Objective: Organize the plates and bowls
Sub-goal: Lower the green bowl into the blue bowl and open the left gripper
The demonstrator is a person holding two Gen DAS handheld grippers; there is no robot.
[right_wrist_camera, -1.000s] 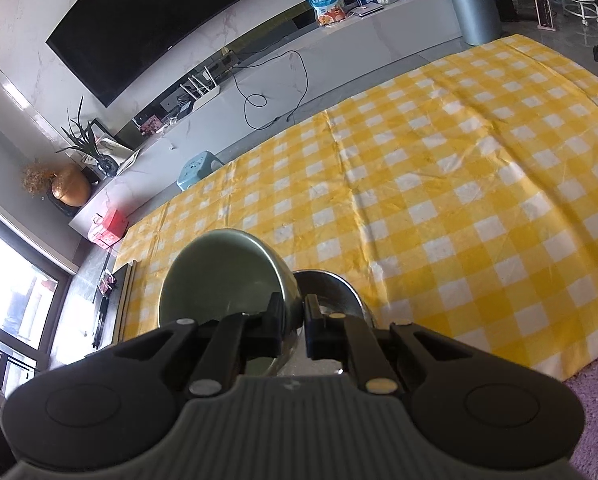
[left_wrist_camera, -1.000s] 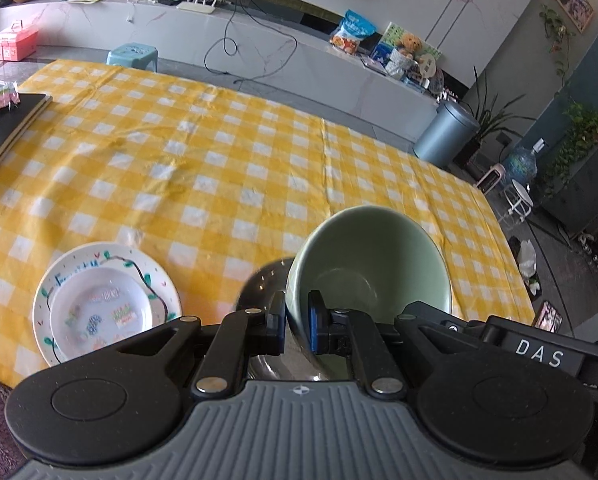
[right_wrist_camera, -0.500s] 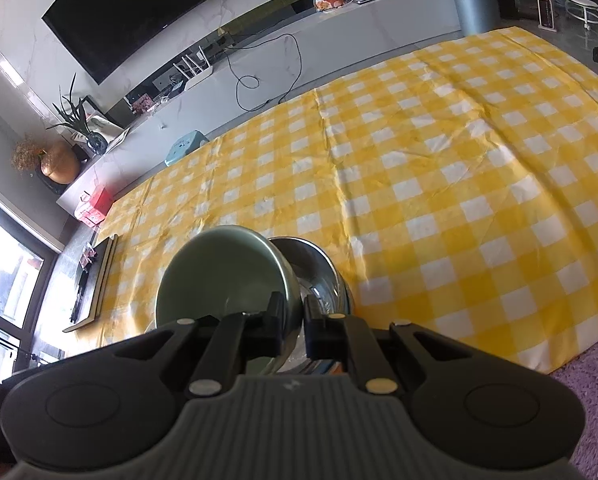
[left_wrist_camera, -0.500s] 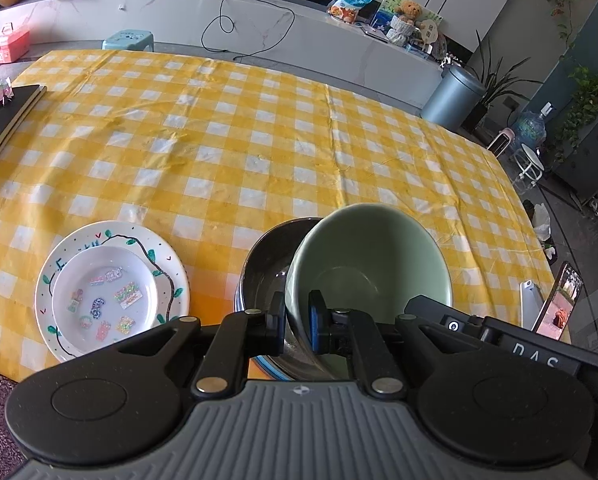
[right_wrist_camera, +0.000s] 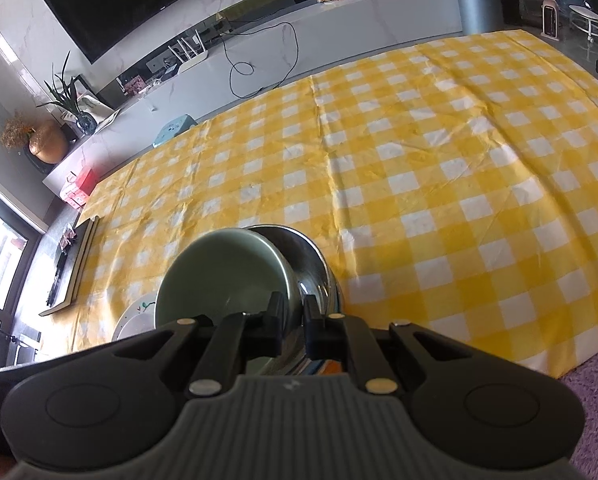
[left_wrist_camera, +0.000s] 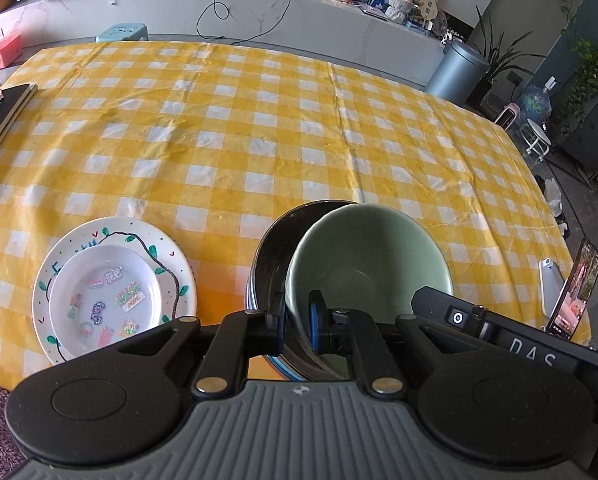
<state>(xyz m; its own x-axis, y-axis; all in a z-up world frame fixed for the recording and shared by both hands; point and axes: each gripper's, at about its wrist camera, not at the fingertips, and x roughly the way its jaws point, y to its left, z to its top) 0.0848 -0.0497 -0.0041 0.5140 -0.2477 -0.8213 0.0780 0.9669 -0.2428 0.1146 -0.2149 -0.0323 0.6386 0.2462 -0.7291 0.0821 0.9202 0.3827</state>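
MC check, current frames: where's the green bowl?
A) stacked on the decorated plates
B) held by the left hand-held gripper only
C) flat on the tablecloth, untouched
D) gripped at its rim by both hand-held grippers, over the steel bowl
D: the left hand-held gripper and the right hand-held gripper each pinch the green bowl at its rim, tilted over the steel bowl.
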